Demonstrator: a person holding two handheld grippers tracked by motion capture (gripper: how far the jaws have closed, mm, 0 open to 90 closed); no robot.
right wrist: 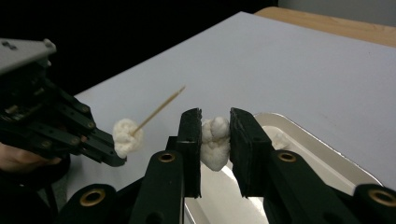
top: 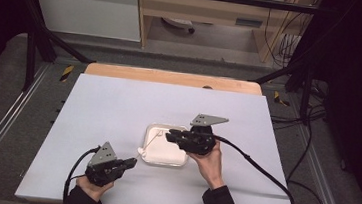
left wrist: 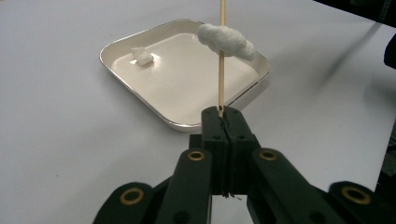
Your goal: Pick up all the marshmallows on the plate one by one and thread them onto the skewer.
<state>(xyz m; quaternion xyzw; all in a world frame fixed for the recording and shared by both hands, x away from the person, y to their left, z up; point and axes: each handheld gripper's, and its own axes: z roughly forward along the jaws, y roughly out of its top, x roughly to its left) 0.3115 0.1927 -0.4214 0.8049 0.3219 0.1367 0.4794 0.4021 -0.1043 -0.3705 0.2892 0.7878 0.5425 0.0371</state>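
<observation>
A wooden skewer [left wrist: 221,70] (one white piece [left wrist: 226,40] already on it) is clamped by the left gripper [left wrist: 223,114]. A second white lump [right wrist: 214,141] is pinched between the jaws of the right gripper [right wrist: 215,135], just above the tray [right wrist: 327,158].

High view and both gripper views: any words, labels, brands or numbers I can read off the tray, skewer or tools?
None can be read.
Shallow white square tray: plain, no print.
Thin wooden skewer carrying a white fluffy piece: no marks.
Left tool and right tool: black jaws and brass rivets, no lettering.
Yellow-and-black striped tabs on the floor rails: stripes, no text.
</observation>
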